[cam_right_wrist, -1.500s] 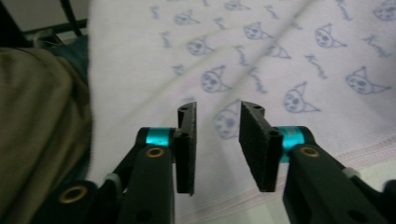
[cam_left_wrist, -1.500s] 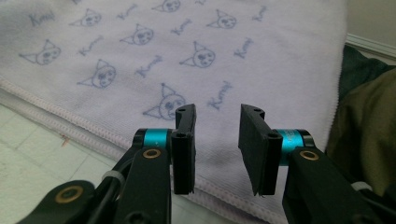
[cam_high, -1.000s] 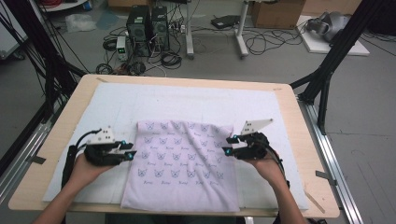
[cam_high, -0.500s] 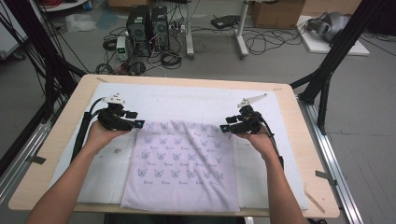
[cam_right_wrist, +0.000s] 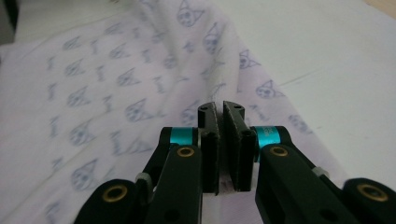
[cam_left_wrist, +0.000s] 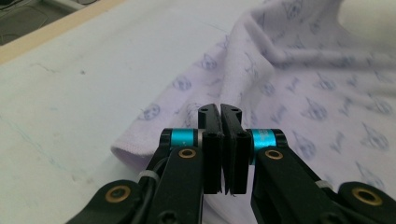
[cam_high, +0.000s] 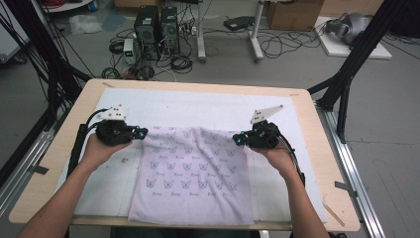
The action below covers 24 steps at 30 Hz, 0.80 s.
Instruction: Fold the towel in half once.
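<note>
the near hem of the cloth [cam_high: 190, 210] lies flat at the table's [cam_high: 317, 106] near edge, its cat-print face up on the white mat [cam_high: 198, 106]. it looks already doubled once, so my guess is a fold is under way: the near half is settled, the far half is what's being worked.

a little farther in, the person's forearms come up either side of it. the left gripper [cam_high: 141, 133] has just been closing, and its jaws are pinched on the far left corner of the cloth; in the left gripper view [cam_left_wrist: 220, 112] the pads meet with the fabric edge bunched between and behind them. the right gripper [cam_high: 237, 140] has just been closing too, and is clamped on the far right corner; in the right gripper view [cam_right_wrist: 220, 111] a thin fold of cloth sits between the pads.

what's left, as i judge it: carry both corners over and lay them down square, then smooth.

hard to tell: how many layers each jaw has caught, since the pads hide the pinch. the near hem runs right to the table edge, so its corners are hard to read.

beyond the table, cables [cam_high: 277, 44] and a computer tower [cam_high: 148, 22] sit on the floor.
</note>
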Motion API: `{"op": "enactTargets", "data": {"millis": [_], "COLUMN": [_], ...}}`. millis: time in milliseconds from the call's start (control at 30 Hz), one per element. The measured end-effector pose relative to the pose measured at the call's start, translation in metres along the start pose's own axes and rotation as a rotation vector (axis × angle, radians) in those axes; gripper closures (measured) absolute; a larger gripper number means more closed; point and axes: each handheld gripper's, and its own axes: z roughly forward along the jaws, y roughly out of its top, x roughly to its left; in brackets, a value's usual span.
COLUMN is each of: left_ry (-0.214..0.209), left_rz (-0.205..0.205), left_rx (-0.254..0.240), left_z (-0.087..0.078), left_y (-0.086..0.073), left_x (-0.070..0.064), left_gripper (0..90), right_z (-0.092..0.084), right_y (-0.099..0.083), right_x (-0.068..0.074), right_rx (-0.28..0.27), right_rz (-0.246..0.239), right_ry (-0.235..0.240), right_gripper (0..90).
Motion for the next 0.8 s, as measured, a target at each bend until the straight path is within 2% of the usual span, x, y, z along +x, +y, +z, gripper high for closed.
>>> {"op": "enactTargets", "data": {"millis": [67, 133, 167, 233, 300, 367, 400, 467, 567, 633, 733, 800], "left_ry": [-0.021, -0.044, -0.048, -0.052, -0.032, -0.014, -0.006, 0.013, 0.044, 0.061, 0.063, 0.059], "left_rz": [0.007, 0.01, 0.009, -0.003, -0.019, -0.022, -0.023, -0.017, -0.036, -0.044, -0.04, -0.031], "left_rx": [0.049, 0.115, 0.134, 0.142, 0.122, 0.088, 0.068, 0.036, 0.007, 0.037, 0.105, 0.143], "left_z": [-0.001, 0.0, -0.001, -0.004, -0.008, -0.011, -0.011, -0.01, 0.001, 0.012, 0.031, 0.04], "left_y": [-0.017, -0.034, -0.041, -0.049, -0.049, -0.042, -0.037, -0.028, -0.024, -0.028, -0.034, -0.038], "left_x": [-0.01, -0.017, -0.019, -0.019, -0.015, -0.011, -0.01, -0.008, -0.002, 0.002, 0.005, 0.005], "left_gripper": [84.8, 80.4, 76.4, 71.8, 66.0, 65.8, 65.8, 66.9, 69.3, 69.1, 65.6, 64.9], "right_z": [0.0, 0.002, 0.003, 0.001, -0.008, -0.015, -0.016, -0.011, 0.005, 0.017, 0.028, 0.033], "right_y": [-0.009, -0.023, -0.03, -0.037, -0.035, -0.03, -0.027, -0.024, -0.023, -0.028, -0.039, -0.046], "right_x": [0.014, 0.023, 0.026, 0.029, 0.03, 0.026, 0.024, 0.019, 0.013, 0.006, -0.005, -0.009], "right_rx": [0.019, 0.08, 0.102, 0.134, 0.087, 0.027, 0.018, 0.013, 0.06, 0.11, 0.127, 0.135], "right_rz": [-0.029, -0.033, -0.031, -0.006, -0.013, -0.012, -0.002, 0.002, -0.021, -0.021, 0.019, 0.028], "right_ry": [0.004, 0.021, 0.03, 0.06, 0.043, 0.011, -0.004, -0.025, -0.061, -0.078, -0.092, -0.103], "right_gripper": [82.7, 78.5, 76.1, 71.0, 70.5, 70.1, 70.0, 69.8, 68.6, 67.4, 66.9, 66.9]}}
